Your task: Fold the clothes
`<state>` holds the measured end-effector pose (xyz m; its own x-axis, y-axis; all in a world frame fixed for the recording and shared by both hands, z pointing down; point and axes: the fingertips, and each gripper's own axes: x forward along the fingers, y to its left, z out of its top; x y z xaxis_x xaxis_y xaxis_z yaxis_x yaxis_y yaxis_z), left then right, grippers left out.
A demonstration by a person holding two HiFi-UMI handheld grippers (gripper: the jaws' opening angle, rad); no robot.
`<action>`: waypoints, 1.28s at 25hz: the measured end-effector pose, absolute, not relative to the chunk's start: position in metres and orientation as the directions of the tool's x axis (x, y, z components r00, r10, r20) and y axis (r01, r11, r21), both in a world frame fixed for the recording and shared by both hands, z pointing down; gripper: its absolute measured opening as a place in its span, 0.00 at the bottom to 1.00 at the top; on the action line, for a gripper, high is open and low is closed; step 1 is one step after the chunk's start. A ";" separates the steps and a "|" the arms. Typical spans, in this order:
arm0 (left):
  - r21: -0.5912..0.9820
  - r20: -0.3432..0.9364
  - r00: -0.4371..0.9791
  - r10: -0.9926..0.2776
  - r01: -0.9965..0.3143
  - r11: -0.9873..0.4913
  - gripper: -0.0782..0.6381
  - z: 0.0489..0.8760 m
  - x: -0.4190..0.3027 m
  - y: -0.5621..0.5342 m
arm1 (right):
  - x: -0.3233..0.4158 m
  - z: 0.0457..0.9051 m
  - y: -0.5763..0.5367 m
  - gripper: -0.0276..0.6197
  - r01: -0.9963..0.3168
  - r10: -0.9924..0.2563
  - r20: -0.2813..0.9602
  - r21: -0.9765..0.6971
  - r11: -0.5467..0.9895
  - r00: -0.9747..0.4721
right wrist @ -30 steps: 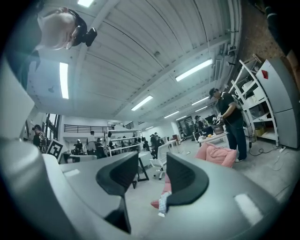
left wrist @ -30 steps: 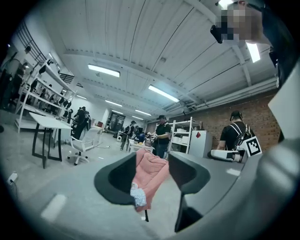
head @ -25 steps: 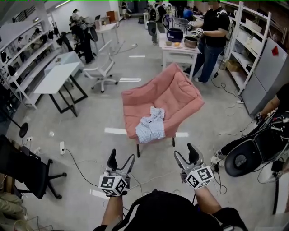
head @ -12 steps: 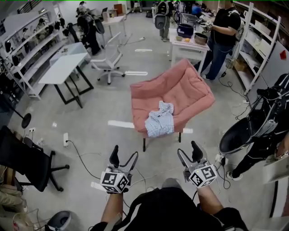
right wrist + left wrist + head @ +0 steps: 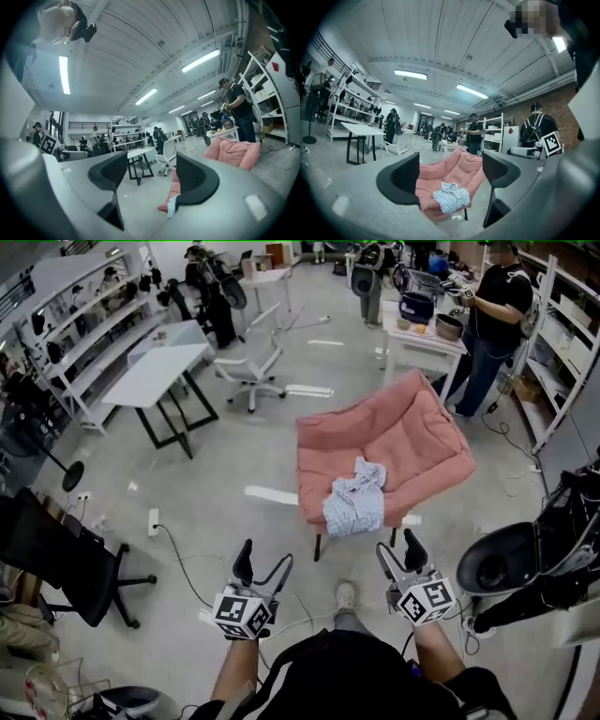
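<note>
A crumpled blue-checked shirt lies at the near edge of the pink chair, partly hanging over it. The left tool and right tool hover well short of it, both spread and empty. This looks like the approach; the next move calls for closing in and pinching the cloth.

A pale blue-and-white checked shirt lies crumpled and unfolded, just right of the frame's centre, on the pink chair, its lower part draping over the seat's front edge.
</note>
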<state>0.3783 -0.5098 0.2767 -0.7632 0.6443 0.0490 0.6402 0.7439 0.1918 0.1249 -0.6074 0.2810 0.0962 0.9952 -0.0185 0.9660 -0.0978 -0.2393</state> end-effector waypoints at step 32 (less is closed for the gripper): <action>0.188 0.199 -0.803 0.562 0.594 0.782 0.64 0.337 0.180 -0.349 | -0.069 0.342 -0.441 0.45 0.955 0.991 0.066 -0.282 -0.093 0.116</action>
